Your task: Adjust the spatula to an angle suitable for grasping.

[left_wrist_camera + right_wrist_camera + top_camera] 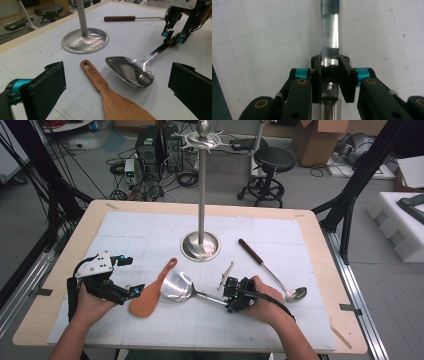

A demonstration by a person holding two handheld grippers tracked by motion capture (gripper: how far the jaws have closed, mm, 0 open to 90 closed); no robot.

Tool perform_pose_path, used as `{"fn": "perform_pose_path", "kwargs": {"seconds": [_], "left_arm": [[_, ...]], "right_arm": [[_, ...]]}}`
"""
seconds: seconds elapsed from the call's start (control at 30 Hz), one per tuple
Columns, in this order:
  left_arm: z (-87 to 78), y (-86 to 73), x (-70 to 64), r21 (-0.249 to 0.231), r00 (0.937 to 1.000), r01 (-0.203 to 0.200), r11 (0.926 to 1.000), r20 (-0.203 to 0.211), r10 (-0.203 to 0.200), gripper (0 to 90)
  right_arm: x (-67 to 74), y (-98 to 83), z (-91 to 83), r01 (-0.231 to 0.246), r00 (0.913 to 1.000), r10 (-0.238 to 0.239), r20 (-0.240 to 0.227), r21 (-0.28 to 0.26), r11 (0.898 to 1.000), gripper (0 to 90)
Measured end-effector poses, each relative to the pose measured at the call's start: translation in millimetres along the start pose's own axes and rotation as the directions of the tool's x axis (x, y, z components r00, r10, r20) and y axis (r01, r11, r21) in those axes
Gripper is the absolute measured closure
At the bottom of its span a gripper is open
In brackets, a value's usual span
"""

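A steel serving spoon (177, 286) lies on the white mat with its bowl to the left. My right gripper (226, 297) is shut on the far end of its handle (329, 30); in the right gripper view both pads (315, 77) press against the flat steel shaft. The left gripper view shows the same spoon (130, 71) ahead, with the right gripper (172, 38) clamped on its handle. A wooden spatula (149, 297) lies just left of the spoon's bowl. My left gripper (131, 276) stands open beside the spatula (110, 97), its jaws wide apart with nothing held.
A steel stand (201, 245) with a round base and hooks on top rises from the middle of the mat. A ladle (270, 267) with a brown handle lies to the right of it. The tabletop's wooden edge (65, 265) frames the mat.
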State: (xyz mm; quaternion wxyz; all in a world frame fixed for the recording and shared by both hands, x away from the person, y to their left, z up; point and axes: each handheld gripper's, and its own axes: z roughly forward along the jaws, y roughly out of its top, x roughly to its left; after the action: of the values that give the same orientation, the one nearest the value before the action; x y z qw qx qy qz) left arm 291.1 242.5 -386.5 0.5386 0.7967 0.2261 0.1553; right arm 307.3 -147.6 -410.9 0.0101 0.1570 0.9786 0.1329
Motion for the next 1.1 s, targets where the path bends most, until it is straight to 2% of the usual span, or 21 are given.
{"fn": "perform_pose_path", "kwargs": {"seconds": [0.3, 0.67, 0.7, 0.77, 0.83, 0.93, 1.07, 1.1], "left_arm": [[0.1, 0.0, 0.1, -0.002, 1.0, 0.002, 1.0, 0.001, -0.002, 1.7], [0.4, -0.1, -0.4, 0.0, 1.0, 0.0, 1.0, 0.001, 0.0, 1.7], [0.1, 0.0, -0.3, 0.0, 1.0, -0.002, 1.0, 0.002, 0.002, 1.7], [-0.4, -0.1, -0.3, 0.0, 1.0, 0.001, 1.0, 0.0, -0.001, 1.7], [-0.4, -0.1, -0.5, -0.001, 1.0, 0.001, 1.0, 0.0, -0.001, 1.7], [-0.7, 0.0, -0.6, 0.001, 1.0, -0.004, 1.0, 0.002, 0.004, 1.7], [-2.0, 0.2, -0.8, -0.004, 1.0, -0.004, 1.0, -0.001, 0.004, 1.7], [-2.6, 0.3, -0.7, -0.005, 1.0, -0.003, 1.0, 0.001, 0.003, 1.7]], "right_arm": [[-1.3, 19.7, 5.4, 0.026, 0.9995, -0.026, -0.017, -0.003, 1.0, 74.5], [-2.7, 28.6, 7.9, 0.038, 0.9991, -0.038, -0.018, -0.001, 0.999, 72.1], [-3.9, 27.2, 4.3, 0.03, 0.9991, -0.031, -0.029, -0.035, 0.999, 66.6], [-4.1, 26.3, 2.0, 0.026, 0.9991, -0.028, -0.032, -0.045, 0.999, 65.4], [-6.1, 22.2, -5.8, 0.019, 0.9993, -0.022, -0.03, -0.079, 0.997, 60.6], [-6.4, 15.4, -15.6, -0.011, 0.9995, 0.008, -0.032, -0.119, 0.993, 56.1], [-6.3, 6.8, -28.8, -0.024, 0.9993, 0.018, -0.032, -0.187, 0.982, 50.3], [-5.5, 1.9, -35.6, -0.047, 0.9985, 0.04, -0.037, -0.219, 0.975, 49.7]]}}
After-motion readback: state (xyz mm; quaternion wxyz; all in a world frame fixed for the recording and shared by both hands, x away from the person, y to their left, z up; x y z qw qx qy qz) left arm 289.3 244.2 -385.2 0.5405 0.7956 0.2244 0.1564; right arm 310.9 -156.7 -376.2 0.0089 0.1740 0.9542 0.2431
